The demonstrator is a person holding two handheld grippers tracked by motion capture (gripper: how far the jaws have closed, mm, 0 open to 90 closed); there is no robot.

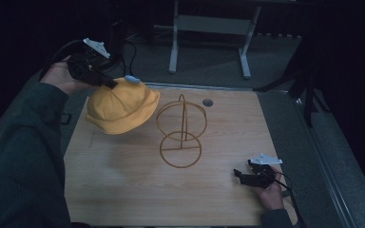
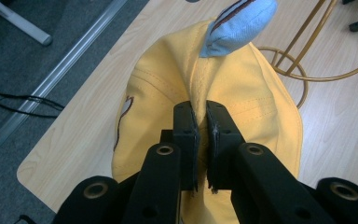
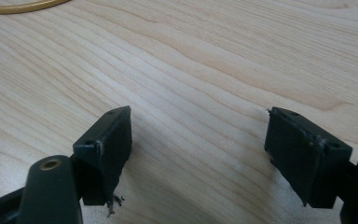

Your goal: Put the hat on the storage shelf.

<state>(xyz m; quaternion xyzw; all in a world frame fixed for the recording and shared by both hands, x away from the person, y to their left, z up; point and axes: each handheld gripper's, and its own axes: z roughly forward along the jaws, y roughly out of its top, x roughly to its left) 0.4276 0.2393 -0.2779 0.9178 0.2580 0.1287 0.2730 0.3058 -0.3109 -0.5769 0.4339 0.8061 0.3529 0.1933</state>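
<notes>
High view: left gripper (image 1: 111,84) lifts yellow hat (image 1: 122,107) upper left, beside wire stand (image 1: 181,130); left gripper view shows jaws pinching its fabric, blue tab (image 2: 238,25); right gripper (image 3: 198,154) wide, over bare worktop (image 3: 205,70)

The room was dim, its far side nearly black; a pale wooden tabletop (image 1: 218,190) had a metal edge strip (image 1: 199,87) and a round grommet (image 1: 207,102); beyond, grey carpet (image 1: 209,61) bore a white-legged desk frame (image 1: 209,28) and black cables (image 1: 132,52).
</notes>
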